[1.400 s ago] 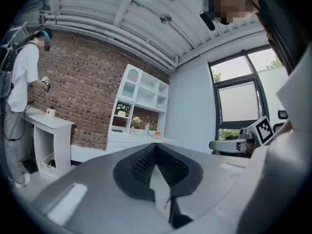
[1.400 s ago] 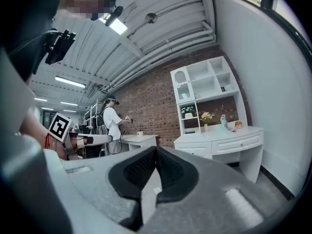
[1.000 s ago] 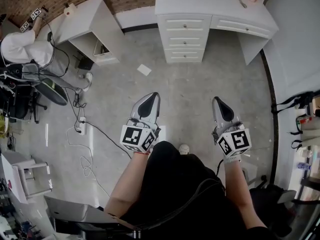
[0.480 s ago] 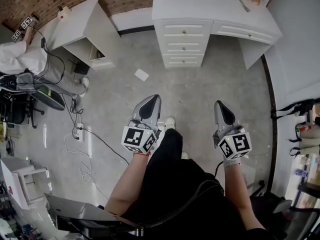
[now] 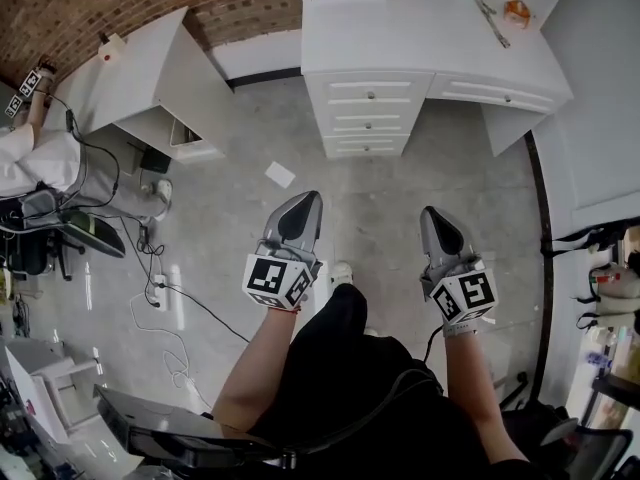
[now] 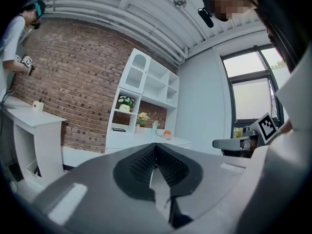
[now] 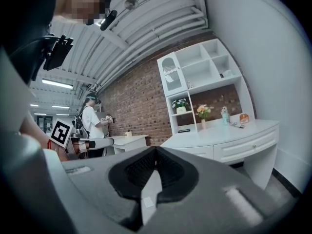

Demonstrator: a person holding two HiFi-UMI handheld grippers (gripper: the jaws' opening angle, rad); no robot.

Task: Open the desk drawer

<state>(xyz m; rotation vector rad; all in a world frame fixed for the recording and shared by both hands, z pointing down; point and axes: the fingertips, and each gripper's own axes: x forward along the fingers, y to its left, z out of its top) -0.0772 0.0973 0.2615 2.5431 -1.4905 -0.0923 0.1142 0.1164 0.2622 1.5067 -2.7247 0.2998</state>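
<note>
A white desk [image 5: 430, 38] stands at the far end of the grey floor, with a stack of three small drawers [image 5: 366, 118] under its left part and one wide drawer [image 5: 495, 93] to the right; all look closed. My left gripper [image 5: 306, 196] and right gripper [image 5: 431, 211] are held side by side over the floor, well short of the desk, both shut and holding nothing. The right gripper view shows the desk [image 7: 229, 130] and its wide drawer [image 7: 248, 147] ahead beyond the right gripper [image 7: 156, 149]. Past the left gripper [image 6: 155, 145], the desk top [image 6: 141, 139] is visible.
A second white desk [image 5: 150, 58] stands at the left by the brick wall, with another person [image 5: 30, 158] beside it. Cables [image 5: 165, 298] and a sheet of paper [image 5: 280, 175] lie on the floor. A white shelf unit [image 7: 195, 77] rises over the desk.
The desk has slid lower in the head view and shows more of its top. Both grippers stay shut and keep their place in front of me.
</note>
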